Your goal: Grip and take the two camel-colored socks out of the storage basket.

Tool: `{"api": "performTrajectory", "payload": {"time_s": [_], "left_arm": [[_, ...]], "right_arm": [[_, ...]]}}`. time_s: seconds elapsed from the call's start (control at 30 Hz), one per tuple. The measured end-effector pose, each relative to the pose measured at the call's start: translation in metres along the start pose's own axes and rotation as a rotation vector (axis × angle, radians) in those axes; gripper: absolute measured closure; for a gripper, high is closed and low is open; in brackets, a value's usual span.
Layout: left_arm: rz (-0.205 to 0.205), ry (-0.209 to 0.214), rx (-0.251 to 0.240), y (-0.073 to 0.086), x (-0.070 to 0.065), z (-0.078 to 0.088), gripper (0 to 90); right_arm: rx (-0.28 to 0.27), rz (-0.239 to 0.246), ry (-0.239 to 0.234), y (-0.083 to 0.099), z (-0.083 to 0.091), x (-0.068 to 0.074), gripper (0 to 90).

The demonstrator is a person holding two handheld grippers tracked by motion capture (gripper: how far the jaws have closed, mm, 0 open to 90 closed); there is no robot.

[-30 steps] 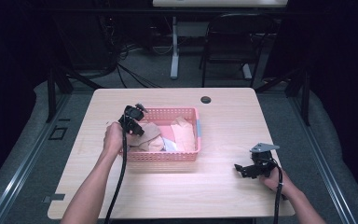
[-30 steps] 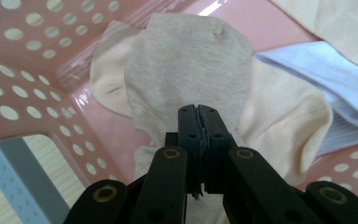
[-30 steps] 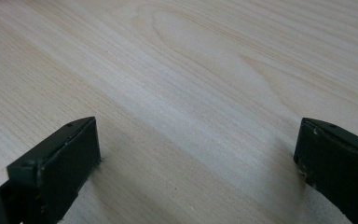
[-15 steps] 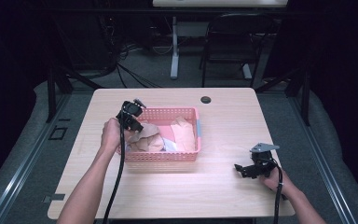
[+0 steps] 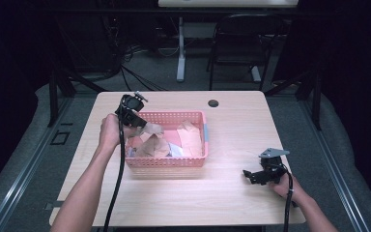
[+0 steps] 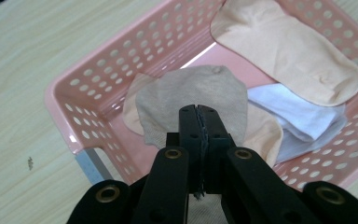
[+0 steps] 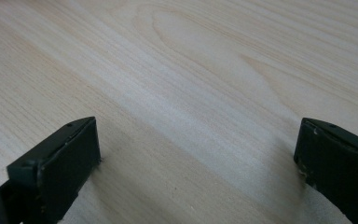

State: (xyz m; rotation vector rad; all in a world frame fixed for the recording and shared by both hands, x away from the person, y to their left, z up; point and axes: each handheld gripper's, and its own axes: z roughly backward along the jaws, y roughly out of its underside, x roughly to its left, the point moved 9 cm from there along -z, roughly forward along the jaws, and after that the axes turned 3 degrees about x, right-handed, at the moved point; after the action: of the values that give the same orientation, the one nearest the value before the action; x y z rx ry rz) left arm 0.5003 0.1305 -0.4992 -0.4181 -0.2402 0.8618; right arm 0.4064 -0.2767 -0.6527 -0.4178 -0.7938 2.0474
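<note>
A pink perforated basket (image 5: 168,161) sits mid-table with several socks in it. My left gripper (image 6: 199,122) is shut on a tan sock (image 6: 191,95), which hangs from the jaws above the basket's left end (image 6: 65,100). In the high view the left gripper (image 5: 134,112) is raised over the basket's far left corner with the tan sock (image 5: 150,129) dangling below it. A peach sock (image 6: 289,51) and a white sock (image 6: 298,116) lie in the basket. My right gripper (image 5: 257,175) rests low over the bare wood at the right, jaws wide apart with nothing between them (image 7: 196,154).
The light wooden table (image 5: 232,193) has a round black grommet (image 5: 213,103) near its far edge. Chairs and cables stand on the dark floor beyond the table.
My left gripper has risen and drawn back toward the basket's far left corner, lifting the tan sock up out of the pile. The right gripper has stayed put.
</note>
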Motion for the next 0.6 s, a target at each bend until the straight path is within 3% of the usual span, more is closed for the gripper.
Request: {"api": "performTrajectory", "payload": {"time_s": [0.6], "left_arm": [[-0.026,0.004,-0.036,-0.014,-0.005,0.033,89.5]], "right_arm": [[0.000,0.000,0.000,0.000,0.000,0.000,0.0]]}}
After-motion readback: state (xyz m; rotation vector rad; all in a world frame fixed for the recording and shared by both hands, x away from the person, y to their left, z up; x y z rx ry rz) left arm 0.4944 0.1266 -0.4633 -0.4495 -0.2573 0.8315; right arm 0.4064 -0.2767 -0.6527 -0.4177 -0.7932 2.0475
